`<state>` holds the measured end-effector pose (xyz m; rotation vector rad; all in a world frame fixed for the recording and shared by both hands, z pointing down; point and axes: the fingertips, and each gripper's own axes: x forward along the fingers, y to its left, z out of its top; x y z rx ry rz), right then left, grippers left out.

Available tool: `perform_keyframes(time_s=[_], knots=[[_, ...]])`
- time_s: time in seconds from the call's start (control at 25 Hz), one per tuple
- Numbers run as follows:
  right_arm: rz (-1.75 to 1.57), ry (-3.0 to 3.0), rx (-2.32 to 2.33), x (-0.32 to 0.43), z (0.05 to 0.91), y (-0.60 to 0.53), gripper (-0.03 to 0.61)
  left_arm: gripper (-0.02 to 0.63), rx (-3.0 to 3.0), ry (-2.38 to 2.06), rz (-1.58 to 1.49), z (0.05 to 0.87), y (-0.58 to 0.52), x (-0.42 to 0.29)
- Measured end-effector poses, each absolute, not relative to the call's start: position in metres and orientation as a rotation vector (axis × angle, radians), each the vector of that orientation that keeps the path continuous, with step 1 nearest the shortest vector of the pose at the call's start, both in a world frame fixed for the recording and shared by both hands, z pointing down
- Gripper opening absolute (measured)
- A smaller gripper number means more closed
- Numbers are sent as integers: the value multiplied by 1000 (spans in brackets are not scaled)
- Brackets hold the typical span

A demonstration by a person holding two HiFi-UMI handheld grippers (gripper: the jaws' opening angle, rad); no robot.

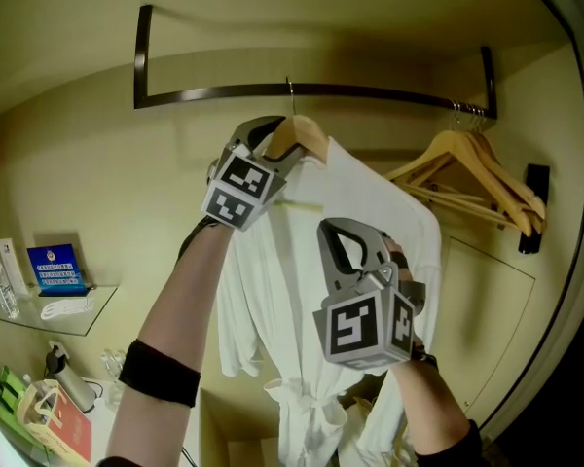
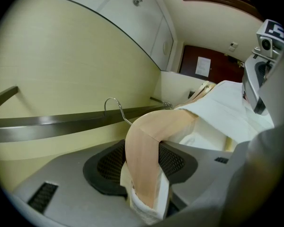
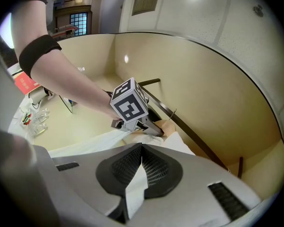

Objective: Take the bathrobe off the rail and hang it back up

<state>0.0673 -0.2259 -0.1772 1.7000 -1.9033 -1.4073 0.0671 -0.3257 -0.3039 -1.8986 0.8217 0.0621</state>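
A white bathrobe [image 1: 302, 290] hangs on a wooden hanger [image 1: 307, 136] whose wire hook [image 1: 290, 93] reaches up to the dark metal rail [image 1: 370, 91]. My left gripper [image 1: 275, 146] is shut on the hanger's left arm just below the hook. In the left gripper view the wood [image 2: 144, 145] and a strip of white cloth sit clamped between the pads, with the hook [image 2: 114, 108] right at the rail [image 2: 57, 126]. My right gripper [image 1: 368, 253] is lower and to the right, shut on a fold of robe fabric [image 3: 135, 190] at the shoulder.
Several empty wooden hangers [image 1: 482, 178] hang at the rail's right end, near a black wall bracket [image 1: 533, 207]. A glass shelf [image 1: 63, 321] at the left carries a bottle [image 1: 2, 282] and a blue sign [image 1: 56, 267]. A bag [image 1: 49, 414] sits at bottom left.
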Motion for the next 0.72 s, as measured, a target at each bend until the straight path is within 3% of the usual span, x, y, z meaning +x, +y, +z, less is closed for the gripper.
perform_keyframes(time_s=[0.72], knots=[[-1382,-1928,1685,61,-179,-228,26,204,-1921,871,40,-295,-337,63]])
